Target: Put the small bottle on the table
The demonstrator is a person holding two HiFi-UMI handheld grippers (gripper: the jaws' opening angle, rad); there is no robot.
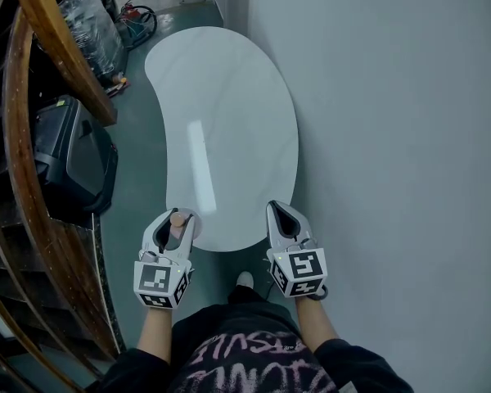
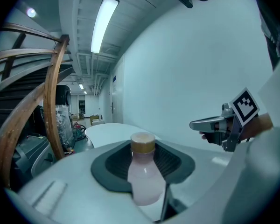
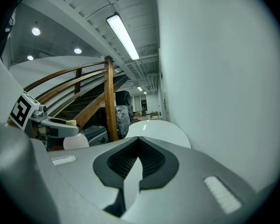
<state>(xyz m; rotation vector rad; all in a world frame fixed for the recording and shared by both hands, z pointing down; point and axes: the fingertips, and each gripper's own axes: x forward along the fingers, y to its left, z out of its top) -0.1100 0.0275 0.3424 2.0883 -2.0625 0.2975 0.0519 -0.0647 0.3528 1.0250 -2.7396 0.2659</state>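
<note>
1. The left hand-held gripper [image 1: 174, 219] is clamped on the small bottle [image 2: 144, 174]. Its dark ribbed pads press the pale pinkish body from both sides, and the tan cap stands clear above them.
2. The right hand-held gripper [image 1: 280, 213] has its jaws together with nothing between them. It hangs level with the left one and well apart from it, to that gripper's right and near the wall [image 1: 393, 137].
3. The bottle is therefore in the air in the left grip, not on the table [image 1: 229, 121].
4. The coming move turns on one relation. The white, kidney-shaped table top stretches forward and away from the left hand-held gripper, with its near rounded end just ahead of and under the jaw tips in the head view. How high the bottle hangs above the top cannot be told.
5. The bottle's long axis looks roughly upright, cap up and base down, so it should need little turning before it is set down.
6. The left hand is plainly the one to place it. The right carries nothing and sits no nearer the table.
7. As a judgement, what remains is a short reach forward over the bare top, a lowering until the base meets it, and then parting the jaws.
8. A wooden stair railing [image 1: 57, 47] runs to the left of the left hand-held gripper, clear of that path.
</note>
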